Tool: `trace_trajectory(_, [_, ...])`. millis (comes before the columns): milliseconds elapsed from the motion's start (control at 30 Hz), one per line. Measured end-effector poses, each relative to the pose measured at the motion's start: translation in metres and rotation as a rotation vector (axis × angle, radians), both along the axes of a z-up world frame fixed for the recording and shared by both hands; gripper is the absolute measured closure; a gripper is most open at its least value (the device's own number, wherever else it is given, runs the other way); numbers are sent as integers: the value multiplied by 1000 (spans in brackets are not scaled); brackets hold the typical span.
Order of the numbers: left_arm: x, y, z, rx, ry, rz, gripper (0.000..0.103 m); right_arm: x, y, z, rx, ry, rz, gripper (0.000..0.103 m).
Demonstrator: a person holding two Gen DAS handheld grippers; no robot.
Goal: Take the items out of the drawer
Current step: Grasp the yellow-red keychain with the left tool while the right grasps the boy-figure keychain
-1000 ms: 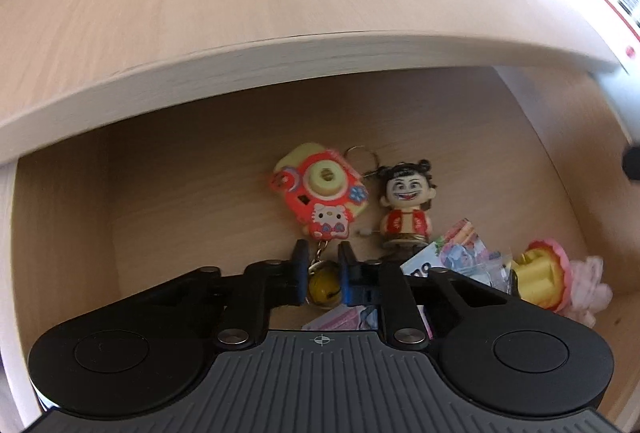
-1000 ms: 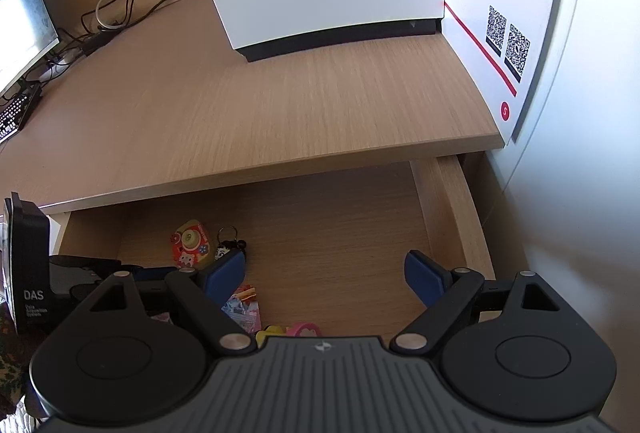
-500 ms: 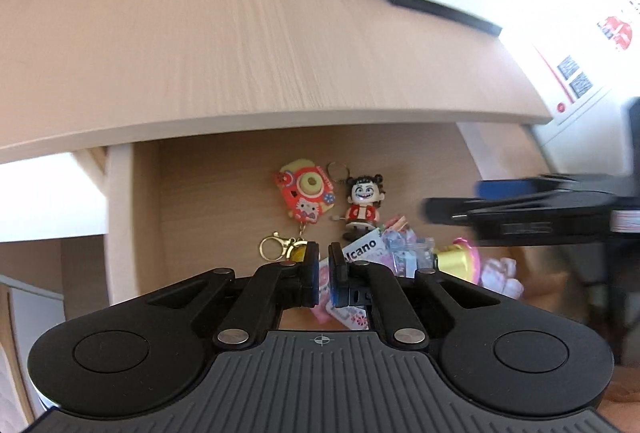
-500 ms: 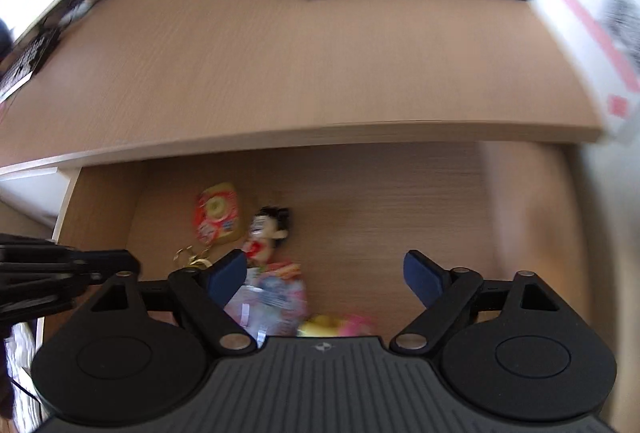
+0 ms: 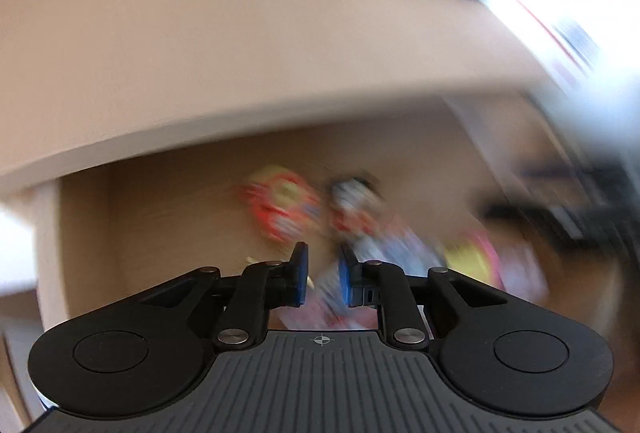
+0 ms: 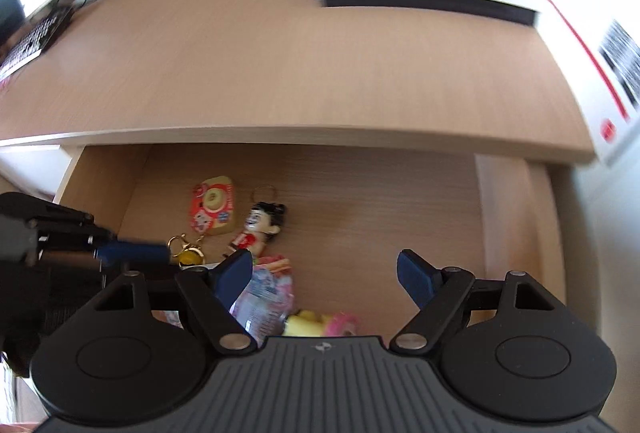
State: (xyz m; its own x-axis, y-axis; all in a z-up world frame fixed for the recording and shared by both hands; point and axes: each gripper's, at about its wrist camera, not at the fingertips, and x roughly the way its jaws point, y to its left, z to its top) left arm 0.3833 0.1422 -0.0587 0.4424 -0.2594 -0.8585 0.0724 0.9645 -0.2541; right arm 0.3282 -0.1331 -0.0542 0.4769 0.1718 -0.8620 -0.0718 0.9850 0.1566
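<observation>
Below the tabletop [image 6: 320, 73] edge, open drawer [image 6: 400, 201] with small trinkets on its wooden floor. Near left: red-and-yellow camera-shaped keychain [image 6: 213, 208], gold bell charm [image 6: 190, 255] just nearer. Beside it, right: doll figure [image 6: 260, 229], black hair, red top, lying tilted. Nearer: pastel printed packet [image 6: 262, 295], then yellow-and-pink toy [image 6: 320, 323]. Right claw [image 6: 325, 273] spread wide, empty, above the packet. Left claw [image 5: 322, 275] narrowly parted, nothing visibly clamped; view heavily blurred.
</observation>
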Motion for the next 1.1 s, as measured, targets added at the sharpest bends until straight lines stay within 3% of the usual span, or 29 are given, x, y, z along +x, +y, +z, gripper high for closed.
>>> trace_trajectory(100, [11, 3, -5, 19, -39, 180, 83, -5, -5, -1, 1, -16, -40, 22])
trace_trajectory(300, [14, -11, -11, 36, -55, 322, 83, -21, -14, -7, 1, -34, -61, 22])
trace_trajectory(567, [17, -29, -12, 122, -56, 279, 79, -25, -18, -18, -11, -42, -79, 23])
trace_trajectory(633, [18, -31, -10, 125, -61, 243, 72, -26, -20, -22, -9, -37, -87, 23])
trace_trajectory(700, [19, -29, -8, 89, -60, 206, 50, -27, -22, -26, -8, -25, -96, 22])
trace_trajectory(767, [19, -26, -7, 31, -59, 143, 42, -27, -24, -30, -7, -13, -103, 22])
trace_trajectory(867, [17, -25, -3, 54, -64, 109, 44, -27, -27, -35, 2, 1, -115, 22])
trace_trajectory(1000, [4, -39, 6, 186, -153, 211, 49, -27, -30, -36, 13, 4, -129, 22])
trace_trajectory(1100, [6, -36, 3, 161, -104, 232, 49, -27, -29, -37, 8, 5, -122, 22])
